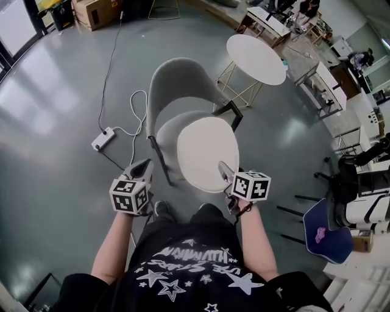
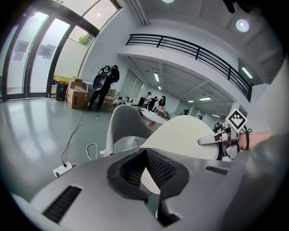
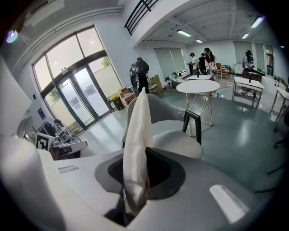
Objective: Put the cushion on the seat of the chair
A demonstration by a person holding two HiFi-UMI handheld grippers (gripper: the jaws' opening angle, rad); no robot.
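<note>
The cream oval cushion (image 1: 207, 152) hangs tilted over the front of the grey shell chair (image 1: 177, 85), covering part of its seat (image 1: 166, 131). My right gripper (image 1: 224, 172) is shut on the cushion's near right edge. In the right gripper view the cushion (image 3: 137, 135) stands on edge between the jaws, with the chair (image 3: 174, 135) behind it. My left gripper (image 1: 143, 169) is to the left of the cushion, apart from it, jaws together with nothing in them. The left gripper view shows the cushion (image 2: 183, 135) ahead, the chair (image 2: 126, 126) and the right gripper (image 2: 212, 140).
A round white table (image 1: 256, 58) on wire legs stands behind the chair to the right. A power strip (image 1: 103, 139) with cables lies on the floor at left. A blue chair (image 1: 329, 234) and desks stand at right. Boxes (image 1: 94, 12) and people are far back.
</note>
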